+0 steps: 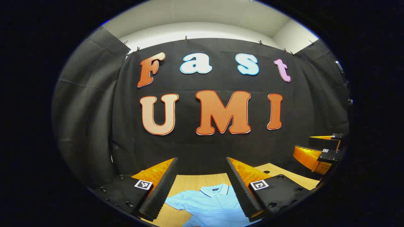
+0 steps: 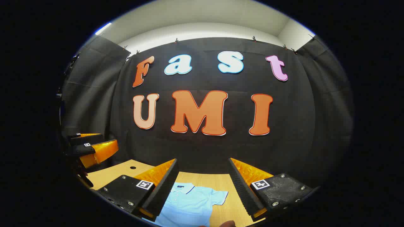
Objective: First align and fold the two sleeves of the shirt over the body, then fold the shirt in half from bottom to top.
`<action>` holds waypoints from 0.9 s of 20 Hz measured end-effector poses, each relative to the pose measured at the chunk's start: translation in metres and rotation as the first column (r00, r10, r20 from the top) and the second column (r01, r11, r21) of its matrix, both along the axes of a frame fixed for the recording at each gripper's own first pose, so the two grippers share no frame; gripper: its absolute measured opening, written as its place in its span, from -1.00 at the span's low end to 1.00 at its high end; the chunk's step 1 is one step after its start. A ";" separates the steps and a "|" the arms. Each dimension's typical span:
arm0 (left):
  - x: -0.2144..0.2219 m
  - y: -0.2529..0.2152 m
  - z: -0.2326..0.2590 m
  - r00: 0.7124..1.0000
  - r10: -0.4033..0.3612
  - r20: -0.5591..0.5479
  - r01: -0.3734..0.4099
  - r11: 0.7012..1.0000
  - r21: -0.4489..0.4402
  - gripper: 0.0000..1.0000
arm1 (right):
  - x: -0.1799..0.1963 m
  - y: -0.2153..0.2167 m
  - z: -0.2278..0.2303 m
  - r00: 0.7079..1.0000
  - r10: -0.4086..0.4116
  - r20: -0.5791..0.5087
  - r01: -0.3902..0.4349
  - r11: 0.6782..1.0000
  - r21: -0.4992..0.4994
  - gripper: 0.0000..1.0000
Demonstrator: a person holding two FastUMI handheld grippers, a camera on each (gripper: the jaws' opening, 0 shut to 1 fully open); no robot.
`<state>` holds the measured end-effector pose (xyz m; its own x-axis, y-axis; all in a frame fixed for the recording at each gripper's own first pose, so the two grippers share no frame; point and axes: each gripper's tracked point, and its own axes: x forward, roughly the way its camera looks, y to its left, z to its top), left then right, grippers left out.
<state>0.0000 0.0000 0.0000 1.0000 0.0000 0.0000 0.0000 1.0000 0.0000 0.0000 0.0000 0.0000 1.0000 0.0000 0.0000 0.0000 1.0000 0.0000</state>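
The left hand-held gripper (image 1: 202, 184) hangs above the counter (image 1: 195, 180) with its two fingers spread wide and nothing between them. Seen through that gap in the left gripper view, the shirt (image 1: 211, 201) lies flat on the counter below and a little ahead of the fingertips, collar (image 1: 216, 190) toward the booth wall, the buttoned placket running down from it. One short sleeve (image 1: 178, 201) reaches out toward this gripper's left finger (image 1: 161, 189); the other side of the shirt is hidden behind the right finger (image 1: 241, 189). Far off to this gripper's right, raised above the counter's edge, shows the other hand-held gripper (image 1: 318, 151).

The right hand-held gripper (image 2: 203, 186) is likewise held above the counter (image 2: 217, 181), fingers wide apart and holding nothing. In the right gripper view the shirt (image 2: 189, 205) sits below, toward this gripper's left finger (image 2: 164, 189), which covers part of it; the collar (image 2: 183, 186) is just beside that finger, and a short sleeve (image 2: 217, 197) spreads out flat in the middle of the gap, well apart from the right finger (image 2: 243, 190). Neither sleeve that shows is folded over the body. Away to this gripper's left, the left hand-held gripper (image 2: 91, 149) shows raised over the counter's edge. A small round hole (image 2: 133, 167) marks the counter on that side.
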 end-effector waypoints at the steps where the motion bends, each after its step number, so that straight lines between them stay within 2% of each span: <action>1: 0.001 -0.001 -0.001 1.000 0.006 -0.002 -0.006 1.000 0.003 0.94 | 0.000 0.003 0.000 1.000 0.011 0.000 -0.011 1.000 0.000 0.94; 4: 0.007 0.000 -0.003 1.000 0.021 -0.008 -0.021 1.000 0.009 0.89 | 0.003 0.003 -0.005 1.000 0.029 -0.012 -0.029 0.999 0.014 0.94; 6: 0.009 0.003 -0.005 0.999 0.032 -0.012 -0.032 0.999 0.007 0.94 | 0.008 0.003 -0.009 0.999 0.031 -0.021 -0.031 0.999 0.011 0.94; 14: 0.015 0.010 -0.003 0.998 0.057 -0.019 -0.057 0.998 -0.004 0.93 | 0.021 -0.016 -0.019 0.999 -0.011 -0.038 0.012 1.000 0.008 0.94; 18: 0.019 0.005 0.001 0.999 0.049 -0.015 -0.049 0.999 0.004 0.93 | 0.025 -0.023 -0.044 0.993 -0.003 -0.120 0.006 1.000 0.024 0.94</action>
